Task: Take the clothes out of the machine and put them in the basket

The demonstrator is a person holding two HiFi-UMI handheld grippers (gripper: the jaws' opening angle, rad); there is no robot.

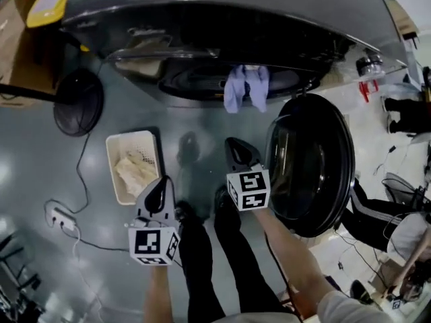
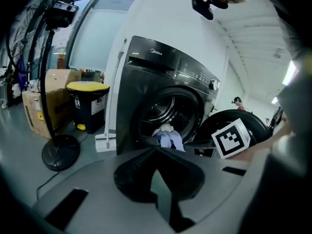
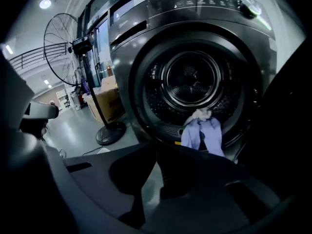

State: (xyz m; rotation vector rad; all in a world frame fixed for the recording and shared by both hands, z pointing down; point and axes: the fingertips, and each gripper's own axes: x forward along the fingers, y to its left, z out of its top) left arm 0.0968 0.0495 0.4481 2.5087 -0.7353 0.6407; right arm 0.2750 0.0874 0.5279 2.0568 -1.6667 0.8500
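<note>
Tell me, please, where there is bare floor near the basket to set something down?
Bare floor lies between the basket, the washing machine and its open door. A smaller strip sits between the basket and the fan base. Left of the basket a cable runs to a power strip; right of the door it is crowded with people.

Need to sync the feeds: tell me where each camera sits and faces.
Head view: on the head, looking down at washer, basket; legs, left gripper, right gripper show.
Left gripper view: on left gripper, facing washer front; own shut jaws.
Right gripper view: on right gripper, facing drum; own shut jaws.
Shared: blue shirt hanging from the door opening.
</note>
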